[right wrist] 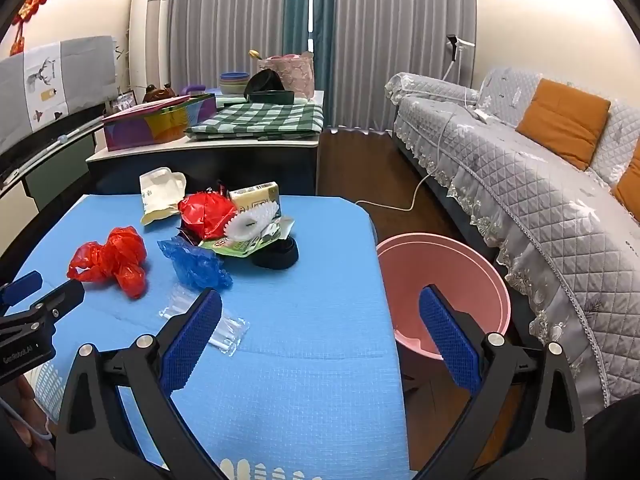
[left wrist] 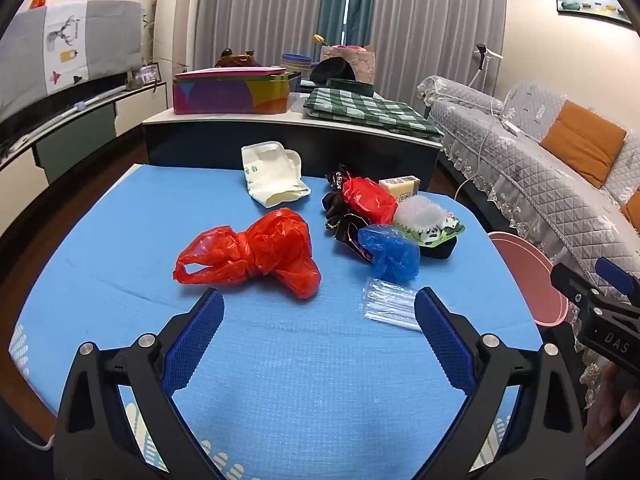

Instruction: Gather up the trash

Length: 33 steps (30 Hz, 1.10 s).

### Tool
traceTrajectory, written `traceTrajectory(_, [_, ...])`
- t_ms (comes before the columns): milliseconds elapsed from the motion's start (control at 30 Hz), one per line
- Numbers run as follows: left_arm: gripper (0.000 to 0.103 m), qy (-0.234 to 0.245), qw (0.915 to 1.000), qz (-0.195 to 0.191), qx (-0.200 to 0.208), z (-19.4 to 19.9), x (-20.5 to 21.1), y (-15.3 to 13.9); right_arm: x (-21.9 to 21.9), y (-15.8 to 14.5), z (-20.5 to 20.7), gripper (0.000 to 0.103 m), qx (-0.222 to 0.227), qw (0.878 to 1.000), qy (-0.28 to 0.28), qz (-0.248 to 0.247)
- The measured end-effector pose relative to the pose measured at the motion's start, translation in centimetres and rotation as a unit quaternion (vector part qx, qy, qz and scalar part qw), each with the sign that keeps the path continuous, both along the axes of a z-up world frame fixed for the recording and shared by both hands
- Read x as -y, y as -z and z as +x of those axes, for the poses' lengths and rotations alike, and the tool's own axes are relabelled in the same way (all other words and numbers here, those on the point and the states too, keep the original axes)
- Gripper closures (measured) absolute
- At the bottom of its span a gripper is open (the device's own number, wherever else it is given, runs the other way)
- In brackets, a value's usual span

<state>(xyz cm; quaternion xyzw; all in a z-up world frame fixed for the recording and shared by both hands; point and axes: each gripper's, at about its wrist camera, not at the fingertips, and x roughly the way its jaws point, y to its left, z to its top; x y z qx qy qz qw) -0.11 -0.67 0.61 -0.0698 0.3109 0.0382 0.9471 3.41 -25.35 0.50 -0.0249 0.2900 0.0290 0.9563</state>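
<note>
Trash lies on the blue table mat [left wrist: 280, 360]: a knotted red plastic bag [left wrist: 256, 254], a blue plastic bag [left wrist: 390, 254], a clear packet of straws [left wrist: 388, 300], a cream paper pouch [left wrist: 272, 176], and a pile with a second red bag [left wrist: 370, 198], dark wrappers and a green tray. My left gripper [left wrist: 318, 316] is open and empty, just short of the red bag. My right gripper [right wrist: 320, 314] is open and empty over the table's right edge, beside the straw packet [right wrist: 208, 320]. A pink bin [right wrist: 444, 288] stands on the floor right of the table.
A low cabinet [left wrist: 288, 136] behind the table holds a colourful tin box, a green checked cloth and bowls. A grey quilted sofa [right wrist: 540, 184] with orange cushions runs along the right. A white cable [right wrist: 400, 200] lies on the wood floor.
</note>
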Motion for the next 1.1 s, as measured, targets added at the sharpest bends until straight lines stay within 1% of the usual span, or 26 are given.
traceTrajectory(300, [0.01,0.005,1.0,-0.001,-0.001,0.06,0.19,0.14,0.5,0.08,0.04,0.006,-0.003,1.0,0.001,0.006])
traceTrajectory(467, [0.01,0.007,1.0,0.0,0.0,0.02,0.39,0.13,0.4,0.16,0.03,0.015,-0.004,1.0,-0.001,0.006])
traceTrajectory(1100, [0.01,0.006,1.0,0.0,-0.002,0.09,0.35,0.4,0.51,0.06,0.08,0.015,0.003,1.0,0.003,0.002])
